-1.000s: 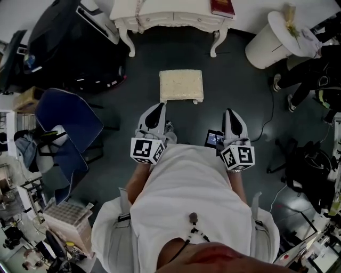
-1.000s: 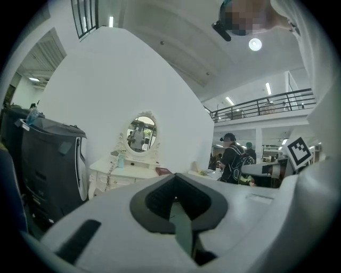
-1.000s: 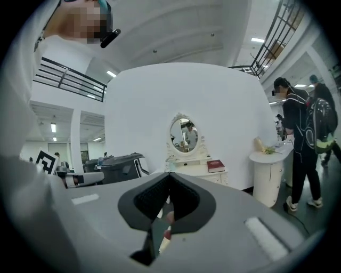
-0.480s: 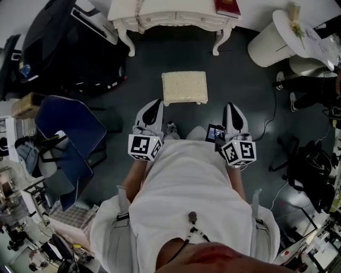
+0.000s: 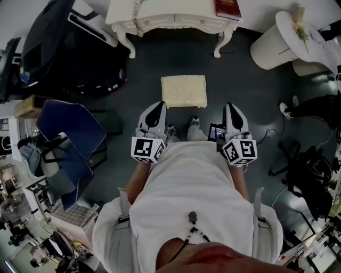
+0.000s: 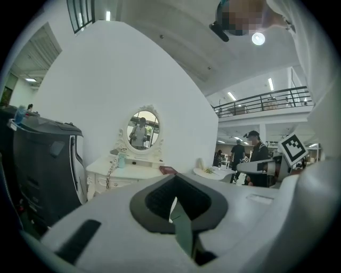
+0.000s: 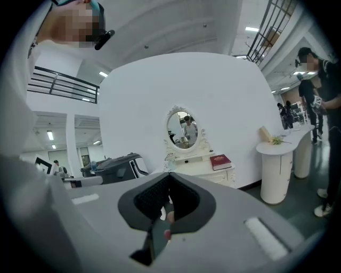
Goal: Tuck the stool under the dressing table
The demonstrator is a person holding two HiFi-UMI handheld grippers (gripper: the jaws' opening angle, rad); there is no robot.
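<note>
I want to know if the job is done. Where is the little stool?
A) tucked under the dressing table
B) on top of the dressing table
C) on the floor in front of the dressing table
C: the stool stands on the open floor, with a gap between it and the dressing table.

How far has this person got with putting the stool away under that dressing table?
Nothing looks done yet: the stool stands out on the open floor, clear of the dressing table. In hand: nothing. The left gripper and right gripper are both shut and empty, short of the stool. Left to do: reach it and push it in under the table.
</note>
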